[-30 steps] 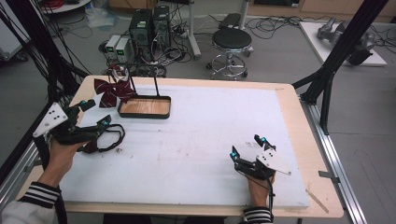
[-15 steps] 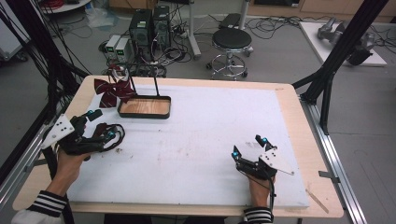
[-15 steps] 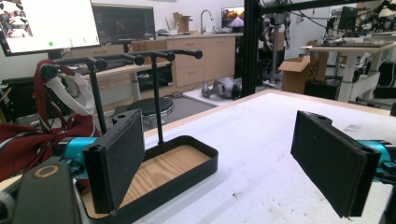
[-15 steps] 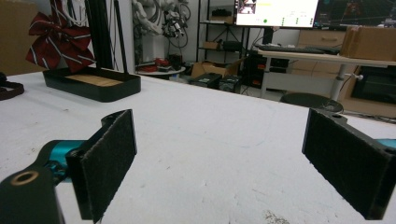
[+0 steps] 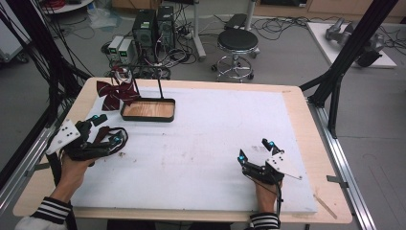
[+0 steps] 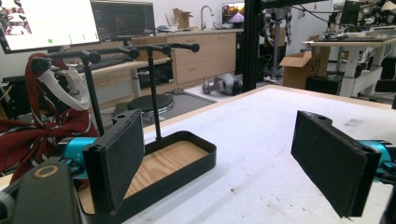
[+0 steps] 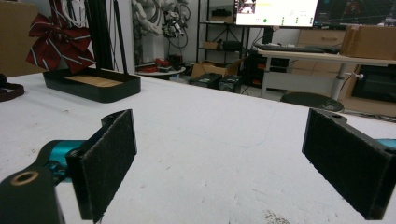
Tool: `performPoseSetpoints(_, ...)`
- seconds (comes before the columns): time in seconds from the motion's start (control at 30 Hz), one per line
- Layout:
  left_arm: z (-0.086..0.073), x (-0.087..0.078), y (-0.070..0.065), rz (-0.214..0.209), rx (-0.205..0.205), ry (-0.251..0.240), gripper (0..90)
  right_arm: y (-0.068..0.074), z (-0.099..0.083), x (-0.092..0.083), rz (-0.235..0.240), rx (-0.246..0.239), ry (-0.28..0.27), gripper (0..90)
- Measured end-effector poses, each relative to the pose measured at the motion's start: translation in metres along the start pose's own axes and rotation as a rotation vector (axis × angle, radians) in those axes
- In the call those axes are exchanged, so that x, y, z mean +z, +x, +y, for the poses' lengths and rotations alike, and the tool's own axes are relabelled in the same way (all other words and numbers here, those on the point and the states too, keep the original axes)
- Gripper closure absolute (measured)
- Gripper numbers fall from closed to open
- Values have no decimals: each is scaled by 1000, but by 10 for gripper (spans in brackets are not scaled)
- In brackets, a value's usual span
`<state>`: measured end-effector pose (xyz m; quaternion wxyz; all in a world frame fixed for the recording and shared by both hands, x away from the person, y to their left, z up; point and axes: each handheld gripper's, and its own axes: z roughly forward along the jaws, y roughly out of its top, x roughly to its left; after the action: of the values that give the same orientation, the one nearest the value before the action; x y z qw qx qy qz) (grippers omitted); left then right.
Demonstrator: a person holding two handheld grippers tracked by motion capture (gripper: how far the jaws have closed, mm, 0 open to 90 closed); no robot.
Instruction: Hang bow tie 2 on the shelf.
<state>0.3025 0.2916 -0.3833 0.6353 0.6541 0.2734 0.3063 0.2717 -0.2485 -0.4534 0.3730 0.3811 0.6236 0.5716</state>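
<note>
- The left gripper [image 5: 106,129] hovers low over the left side of the white-covered surface [image 5: 206,143], its jaws spread wide with nothing between them. It points toward a black tray [image 5: 147,110] with a wooden floor, which sits near the far left corner.
- Thin black rods [image 6: 152,88] rise from the tray to form a small rack. A dark red striped bow [image 5: 114,93] hangs at the rack's left end, just beyond the tray's far left corner.
- The right gripper [image 5: 254,151] rests near the front right of the surface, well apart from the tray, its jaws likewise spread and empty.
- I judge the bow to be what the left gripper is heading for. The risk: the rods stand between gripper and bow, so a wide jaw could knock a rod and tip or slide the light tray.
- The bow is soft and looped over the rack; a pinch on one ribbon tail alone might drag it, snag it, or let it slip free.
</note>
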Motion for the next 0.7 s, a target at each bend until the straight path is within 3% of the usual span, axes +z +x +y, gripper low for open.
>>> performPoseSetpoints(0.5,3,-7,7,26,-5,21,169,-1,0,0,0,7,-3,93)
performPoseSetpoints(0.7,4,-15,16,55,-1,65,168,-1,0,0,0,7,-3,93)
